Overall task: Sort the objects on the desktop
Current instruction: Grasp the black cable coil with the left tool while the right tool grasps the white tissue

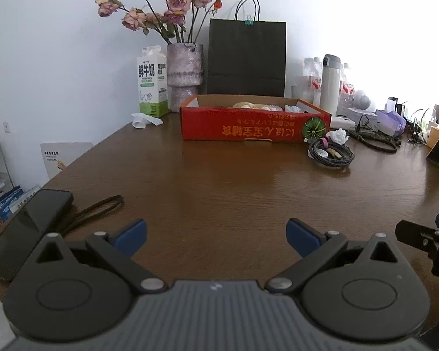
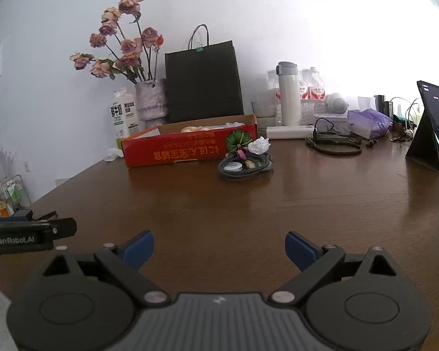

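1. Red cardboard box [image 1: 254,127], shallow and open-topped, at the far side of the wooden table [image 1: 219,193]; holds pale rounded items and white wrapping, not identifiable.
2. Box's long axis runs left to right across the left wrist view; its printed side faces the cameras, lettering upside down.
3. Textured pink vase [image 1: 185,73] holds dried roses [image 1: 161,8]; milk carton [image 1: 151,83] just beside it. Black paper bag [image 1: 246,58] stands upright behind the box.
4. Coiled braided cable [image 2: 244,166] and crumpled white paper [image 2: 259,146] lie near the box's right end.
5. Black phone [image 1: 29,228] lies flat at the table's left edge, a dark cord loop [image 1: 102,207] beside it.
6. Left gripper [image 1: 216,235]: blue pads wide apart, nothing between.
7. Right gripper [image 2: 219,248]: jaws apart, empty, over bare wood.
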A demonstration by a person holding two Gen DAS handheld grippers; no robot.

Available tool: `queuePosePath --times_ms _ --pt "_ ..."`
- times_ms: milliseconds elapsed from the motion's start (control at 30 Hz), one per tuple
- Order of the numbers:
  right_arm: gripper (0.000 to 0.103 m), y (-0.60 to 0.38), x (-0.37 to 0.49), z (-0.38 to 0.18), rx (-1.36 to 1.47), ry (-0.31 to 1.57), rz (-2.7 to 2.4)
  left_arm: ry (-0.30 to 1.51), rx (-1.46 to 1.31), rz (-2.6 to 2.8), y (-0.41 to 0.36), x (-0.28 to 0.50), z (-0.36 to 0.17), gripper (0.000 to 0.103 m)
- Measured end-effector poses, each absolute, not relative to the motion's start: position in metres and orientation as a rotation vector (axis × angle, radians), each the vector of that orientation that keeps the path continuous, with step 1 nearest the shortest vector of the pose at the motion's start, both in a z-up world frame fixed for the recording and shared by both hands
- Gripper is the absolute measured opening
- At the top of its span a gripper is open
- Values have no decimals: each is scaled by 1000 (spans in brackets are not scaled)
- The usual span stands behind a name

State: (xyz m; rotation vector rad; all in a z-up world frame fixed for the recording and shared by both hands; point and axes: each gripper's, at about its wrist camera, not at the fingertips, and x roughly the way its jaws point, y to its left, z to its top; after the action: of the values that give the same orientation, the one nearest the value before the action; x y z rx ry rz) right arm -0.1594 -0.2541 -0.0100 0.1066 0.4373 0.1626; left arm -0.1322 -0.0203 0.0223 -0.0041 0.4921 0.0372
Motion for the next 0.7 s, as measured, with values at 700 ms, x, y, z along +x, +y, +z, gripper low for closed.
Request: queuePosePath --times_ms 700 --pt "75 -313 41 26 135 521 159 563 82 -280 -113 61 33 84"
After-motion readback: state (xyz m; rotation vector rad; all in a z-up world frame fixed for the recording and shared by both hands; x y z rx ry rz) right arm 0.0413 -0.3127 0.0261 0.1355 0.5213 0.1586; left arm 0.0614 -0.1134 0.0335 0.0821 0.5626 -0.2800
